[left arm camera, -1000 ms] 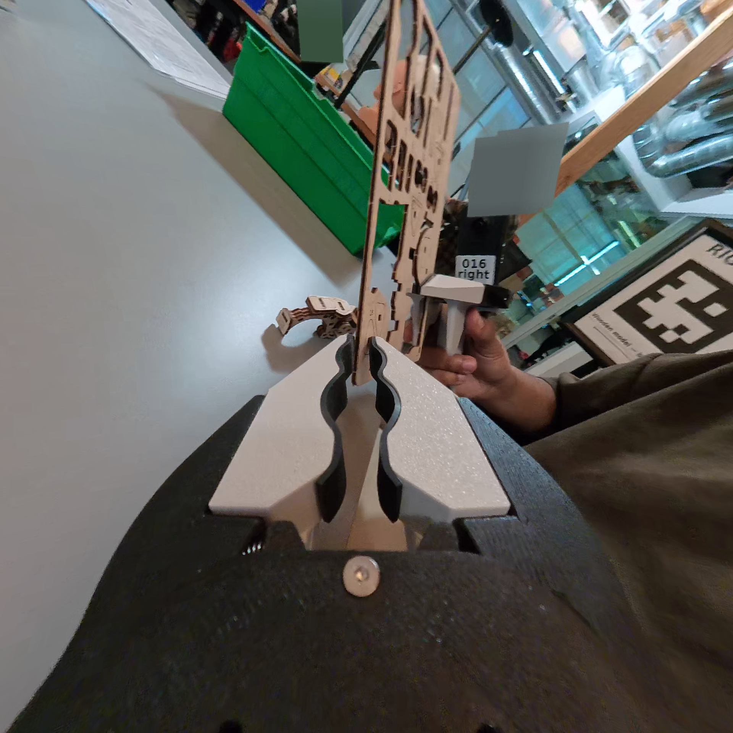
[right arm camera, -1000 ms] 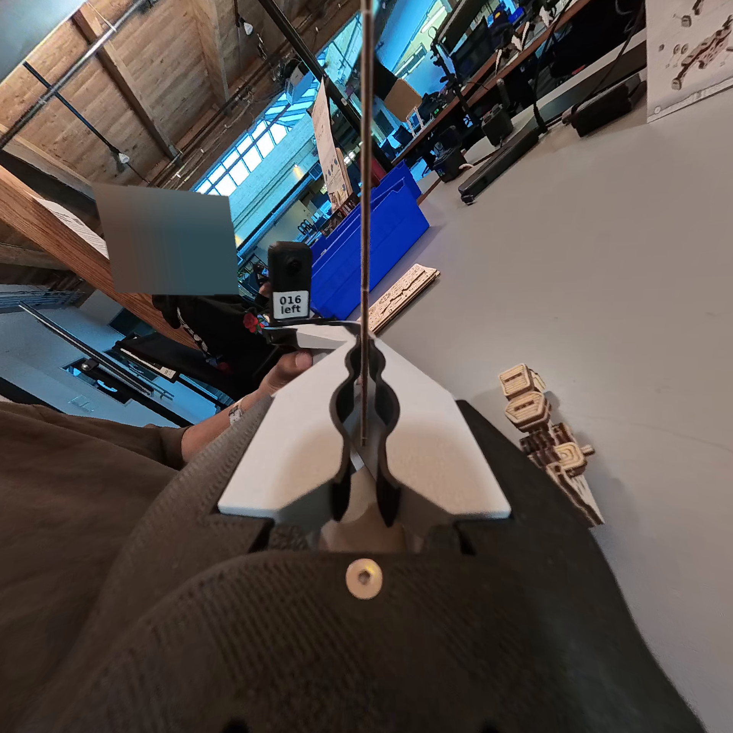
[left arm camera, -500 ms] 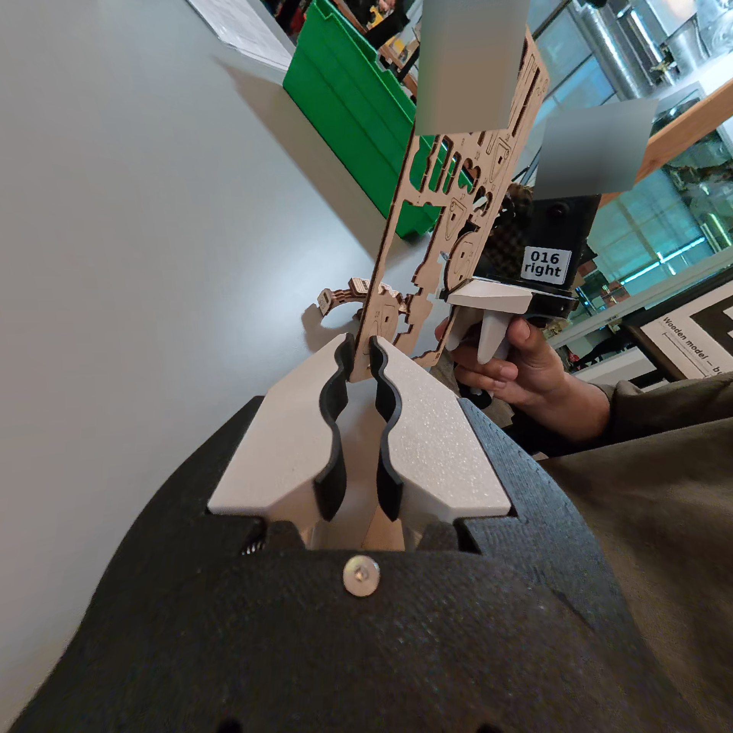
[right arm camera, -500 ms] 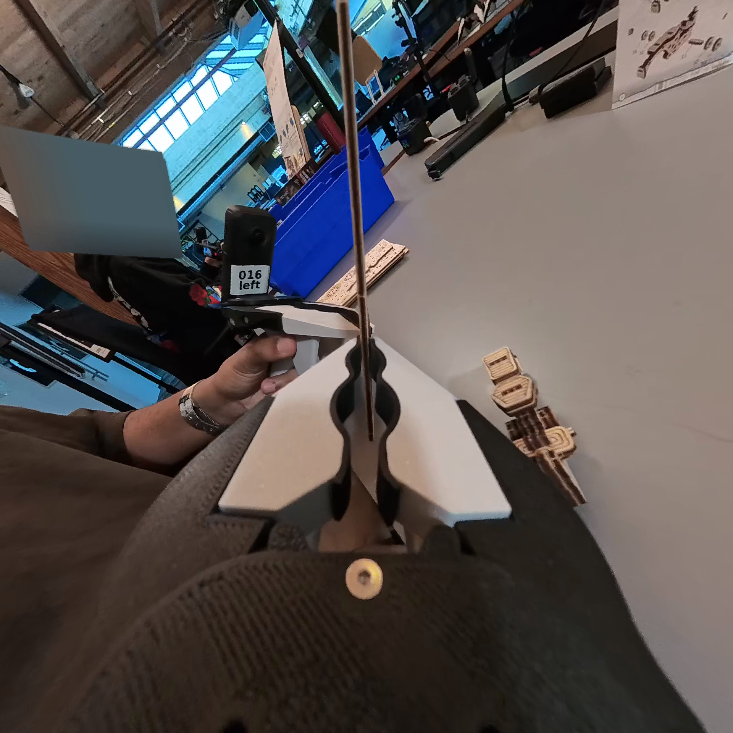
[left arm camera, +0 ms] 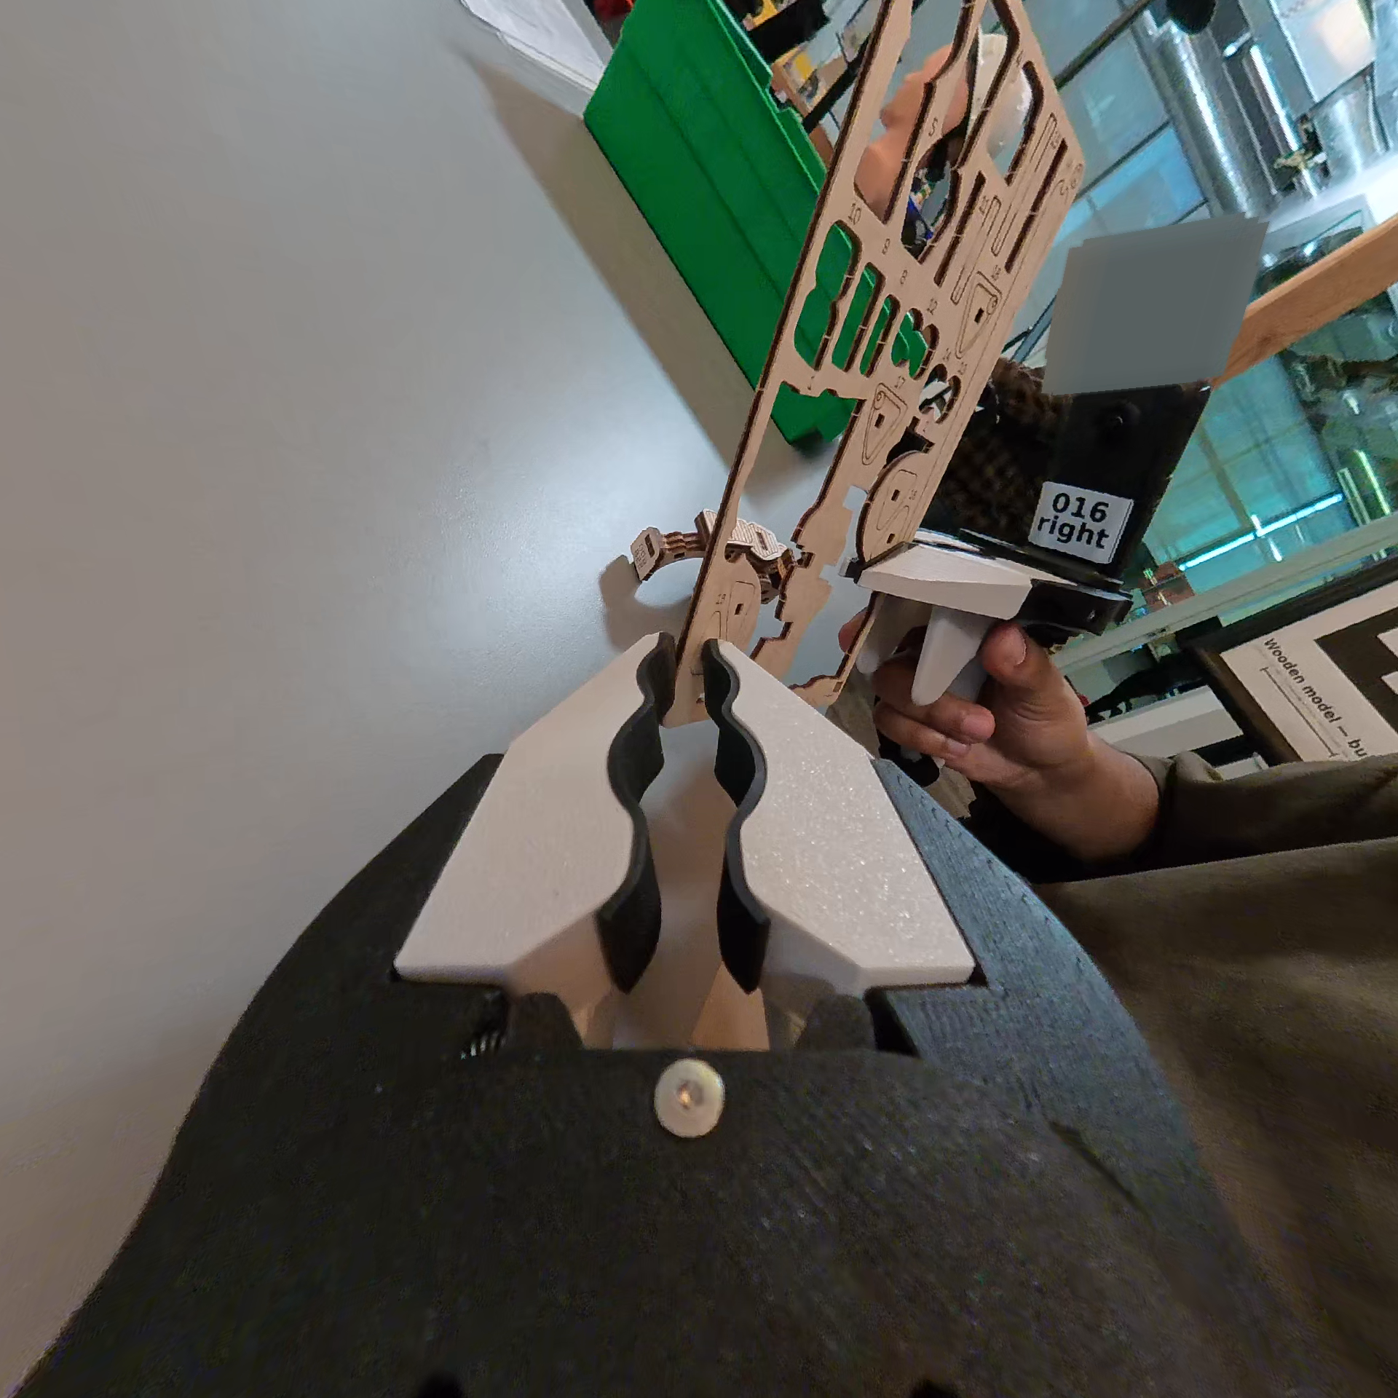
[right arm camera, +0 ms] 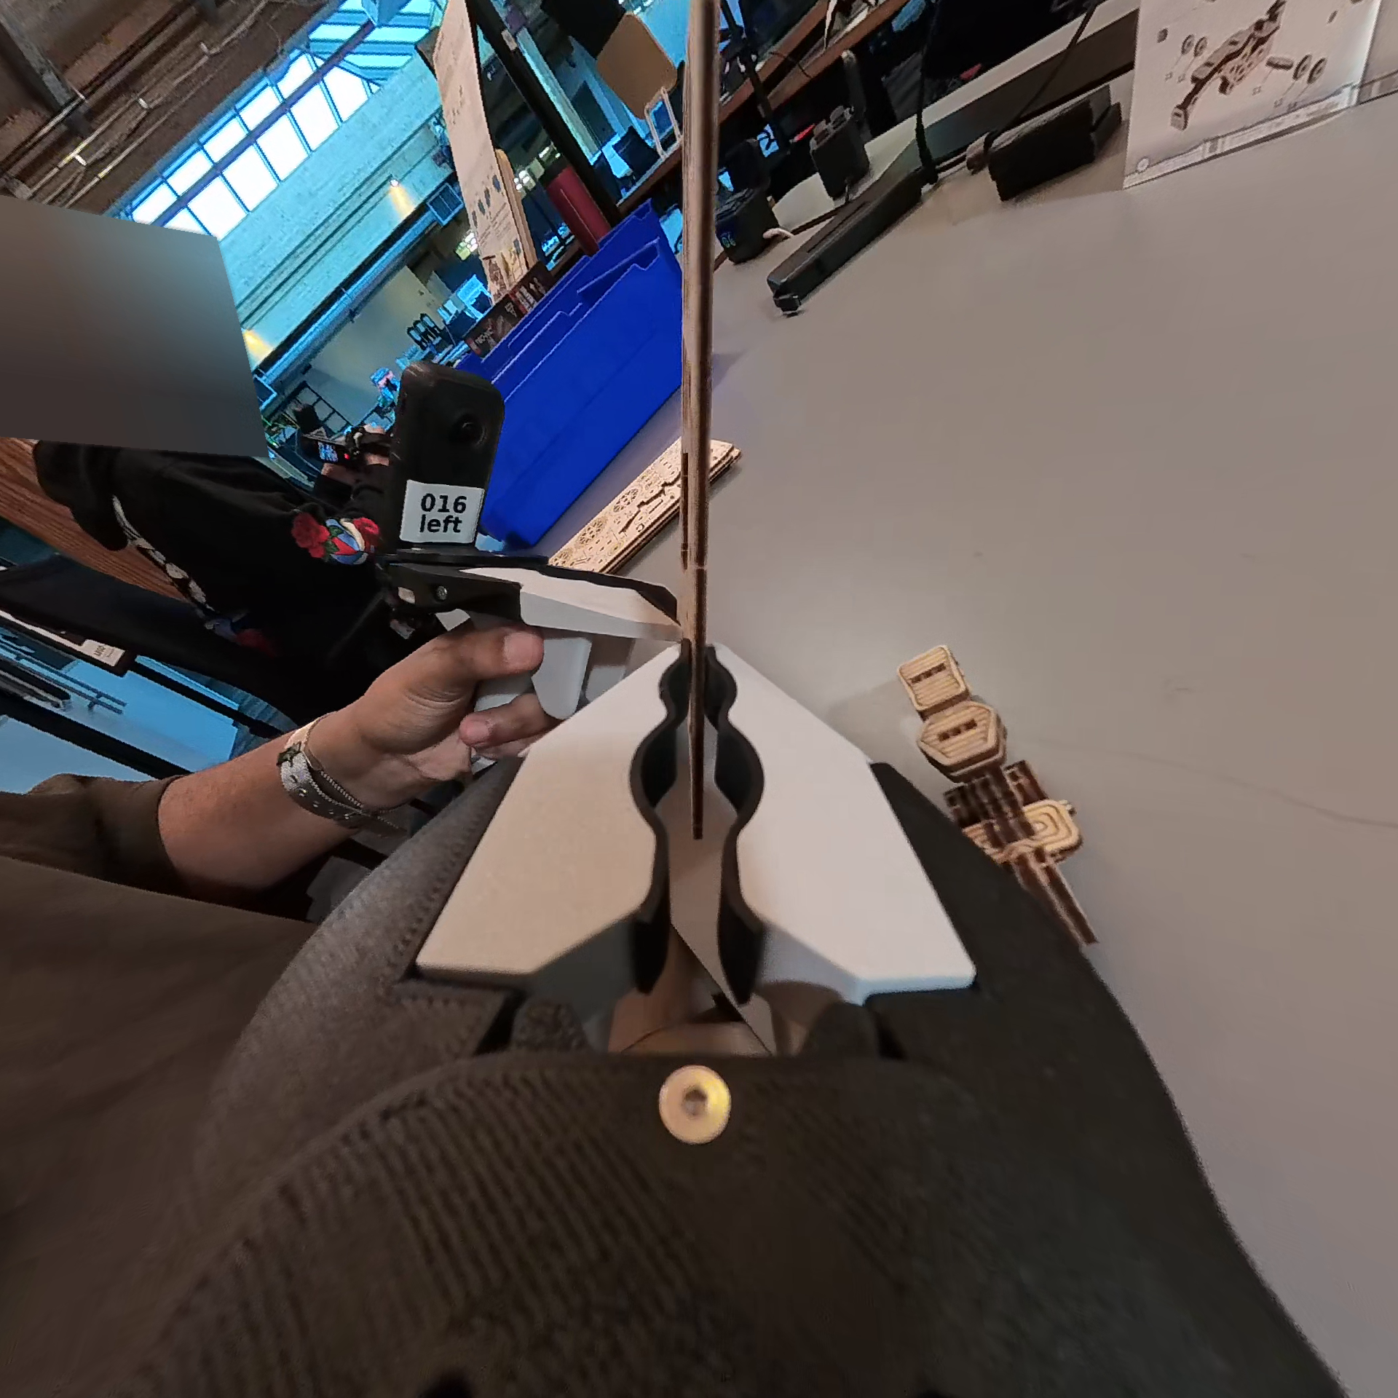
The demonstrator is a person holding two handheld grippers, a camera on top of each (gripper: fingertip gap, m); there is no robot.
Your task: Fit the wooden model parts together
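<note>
A thin laser-cut wooden parts sheet (left arm camera: 900, 318) stands upright above the grey table (left arm camera: 265, 378). My left gripper (left arm camera: 687, 669) is shut on its lower corner. My right gripper (left arm camera: 855, 576) grips the sheet's edge a little higher. In the right wrist view the sheet (right arm camera: 693, 378) shows edge-on between the fingers of my right gripper (right arm camera: 693, 669), which is shut on it. The left gripper (right arm camera: 669, 609) meets the sheet from the left. A partly built wooden model (right arm camera: 991, 787) lies on the table to the right; it also shows behind the sheet in the left wrist view (left arm camera: 666, 541).
A green bin (left arm camera: 703, 189) stands at the table's far side. A blue bin (right arm camera: 590, 393), a flat wooden sheet (right arm camera: 643, 507), black devices (right arm camera: 847, 257) and an instruction sheet (right arm camera: 1241, 76) sit farther off. A person's hands and brown sleeves hold both grippers. Spacing between my two grippers at the tips: around 7 centimeters.
The sheet has turned so more of its face shows in the left wrist view. Both grippers kept their hold. The right wrist view has tipped down toward the table.
</note>
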